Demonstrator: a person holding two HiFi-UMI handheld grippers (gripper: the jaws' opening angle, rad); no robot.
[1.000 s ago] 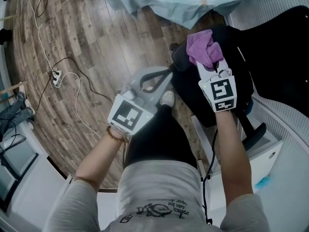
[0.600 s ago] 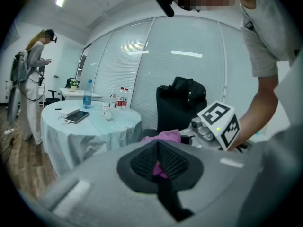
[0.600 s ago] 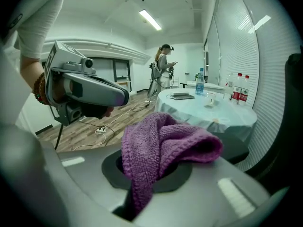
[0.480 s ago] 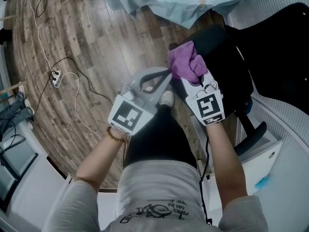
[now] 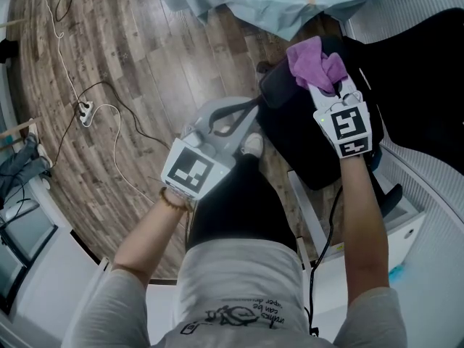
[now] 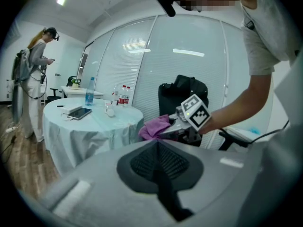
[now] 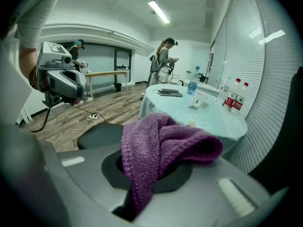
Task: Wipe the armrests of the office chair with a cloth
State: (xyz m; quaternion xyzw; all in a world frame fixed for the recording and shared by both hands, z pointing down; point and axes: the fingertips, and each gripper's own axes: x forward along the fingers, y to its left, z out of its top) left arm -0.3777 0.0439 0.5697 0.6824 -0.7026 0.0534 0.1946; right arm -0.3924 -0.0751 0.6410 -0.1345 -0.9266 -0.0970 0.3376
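I am gripping the cloth (image 5: 313, 62) in my right gripper (image 5: 330, 87), with the jaws clenching its bunched middle. It is standing up out of them as a thick purple knitted wad, dry-looking, with one fold flopping over to the side. I am holding it over the far end of the armrest (image 5: 293, 125). I cannot tell whether it is pressing on the pad or riding just above it.

I am judging the wipe to be under way on this armrest, somewhere mid-stroke. The black pad is showing no streak or damp patch that would tell wiped parts from unwiped ones, so I am not claiming any of it finished. I am not making out the second armrest for sure, so I am counting it as left to do.

My left gripper (image 5: 238, 120) is hanging to the left of the armrest, apart from it, with its jaws closed together on nothing. Beyond the armrest a table (image 5: 268, 2) is showing, and a cable (image 5: 109, 114) is trailing over the floor (image 5: 145, 56) well to its left.
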